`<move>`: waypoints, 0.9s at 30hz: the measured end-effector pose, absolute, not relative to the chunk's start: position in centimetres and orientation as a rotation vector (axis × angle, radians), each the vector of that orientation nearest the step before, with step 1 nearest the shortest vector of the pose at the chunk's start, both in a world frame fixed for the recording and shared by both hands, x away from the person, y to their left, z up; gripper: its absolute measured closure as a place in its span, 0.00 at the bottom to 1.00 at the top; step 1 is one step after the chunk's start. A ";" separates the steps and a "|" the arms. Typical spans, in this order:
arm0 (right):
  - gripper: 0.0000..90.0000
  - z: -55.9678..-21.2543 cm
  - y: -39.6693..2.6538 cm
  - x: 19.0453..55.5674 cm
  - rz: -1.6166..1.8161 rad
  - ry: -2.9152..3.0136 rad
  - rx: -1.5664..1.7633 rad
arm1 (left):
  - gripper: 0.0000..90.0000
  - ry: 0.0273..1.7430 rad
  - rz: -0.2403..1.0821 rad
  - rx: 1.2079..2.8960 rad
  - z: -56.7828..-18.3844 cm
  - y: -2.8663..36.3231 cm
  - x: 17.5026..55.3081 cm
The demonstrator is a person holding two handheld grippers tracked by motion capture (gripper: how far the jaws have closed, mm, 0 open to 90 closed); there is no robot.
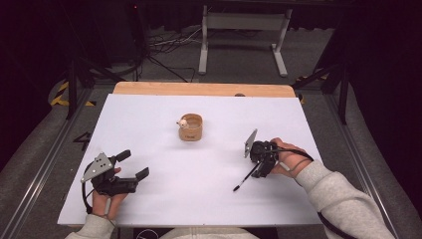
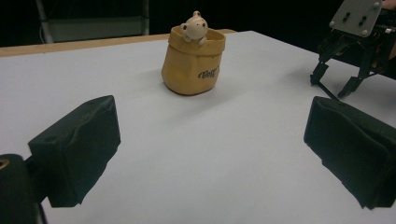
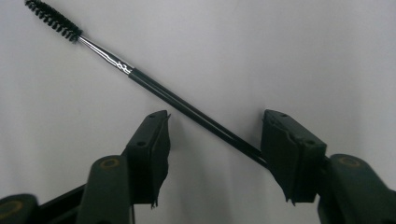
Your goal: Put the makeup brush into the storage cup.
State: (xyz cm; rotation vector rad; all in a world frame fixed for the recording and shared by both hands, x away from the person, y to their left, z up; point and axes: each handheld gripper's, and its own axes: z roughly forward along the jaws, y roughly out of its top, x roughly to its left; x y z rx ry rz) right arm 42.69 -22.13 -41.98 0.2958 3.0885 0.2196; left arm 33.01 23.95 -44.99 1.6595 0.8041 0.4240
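A thin black brush (image 1: 245,180) with a spiral bristle tip lies flat on the white table near the right front. My right gripper (image 1: 259,172) points down over its handle end. In the right gripper view the brush (image 3: 154,88) runs slantwise between the jaws of my right gripper (image 3: 215,121), its end close to the right pad, with a gap to the left pad. My left gripper (image 1: 134,164) rests at the left front, wide open and holding nothing. From the left gripper view its jaws (image 2: 212,112) face a tan cup (image 2: 192,65), and my right gripper (image 2: 334,86) stands farther right.
The tan cup (image 1: 191,128), with a small bear figure (image 1: 182,122) on its rim, stands mid-table. The white sheet (image 1: 164,209) covers a wooden tabletop whose far edge (image 1: 199,88) shows. Beyond it are a metal stand, cables and tripod legs on the floor.
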 end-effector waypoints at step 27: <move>0.94 -41.7 -20.9 42.2 0.085 3.131 0.176 | 0.05 0.797 0.424 1.652 -44.9 24.0 32.9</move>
